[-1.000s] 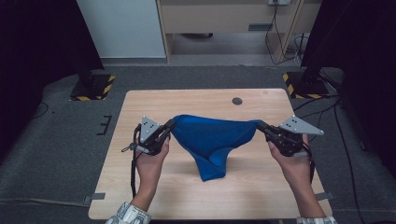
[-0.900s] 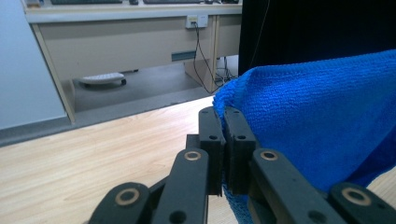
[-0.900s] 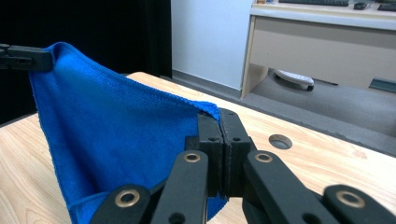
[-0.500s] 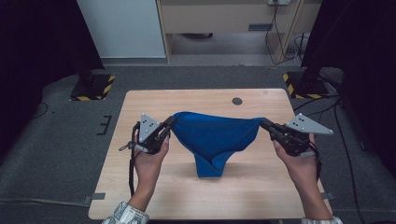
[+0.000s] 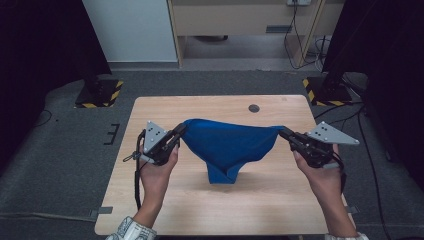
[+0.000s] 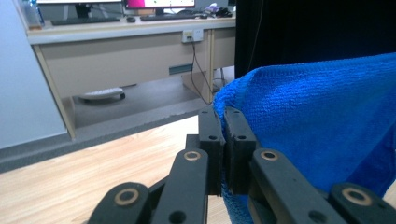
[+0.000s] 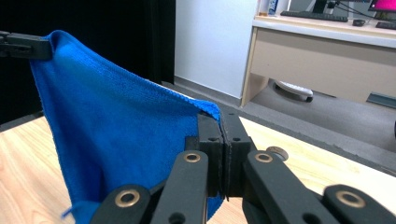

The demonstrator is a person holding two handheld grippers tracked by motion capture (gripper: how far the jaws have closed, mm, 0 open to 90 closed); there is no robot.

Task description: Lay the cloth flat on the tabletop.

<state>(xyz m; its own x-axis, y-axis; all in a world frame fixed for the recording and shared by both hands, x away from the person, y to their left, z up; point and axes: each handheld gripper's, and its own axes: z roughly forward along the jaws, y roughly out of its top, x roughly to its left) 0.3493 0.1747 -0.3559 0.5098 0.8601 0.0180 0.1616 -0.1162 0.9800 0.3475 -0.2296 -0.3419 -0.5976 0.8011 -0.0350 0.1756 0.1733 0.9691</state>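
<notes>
Since the earlier frames the blue cloth [image 5: 227, 150] has come higher off the worktop [image 5: 165, 105]: its hanging fold, which a second ago lay lower in the picture toward the front edge, now ends at centre frame with its tip just above or barely on the wood. Left tongs [image 5: 179, 134] have lifted slightly; right tongs [image 5: 285, 133] sit much as before.

State of tongs: both fully closed, each pinching one upper corner of the cloth, as the left gripper view [image 6: 223, 135] and right gripper view [image 7: 219, 135] confirm. In both, only a thin margin of the corner lies between the jaws.

Location: cloth is strung between the two tongs across the middle of the high view, top edge taut, bulk sagging in a V below.

Judgement on the step in hand, spreading the cloth:
- Keep both corners level and the top edge tight.
- Raise until the fold hangs free and drops open.
- Avoid jerking apart; the shallow bite could slip.
- Lower far edge first, then draw back.
</notes>
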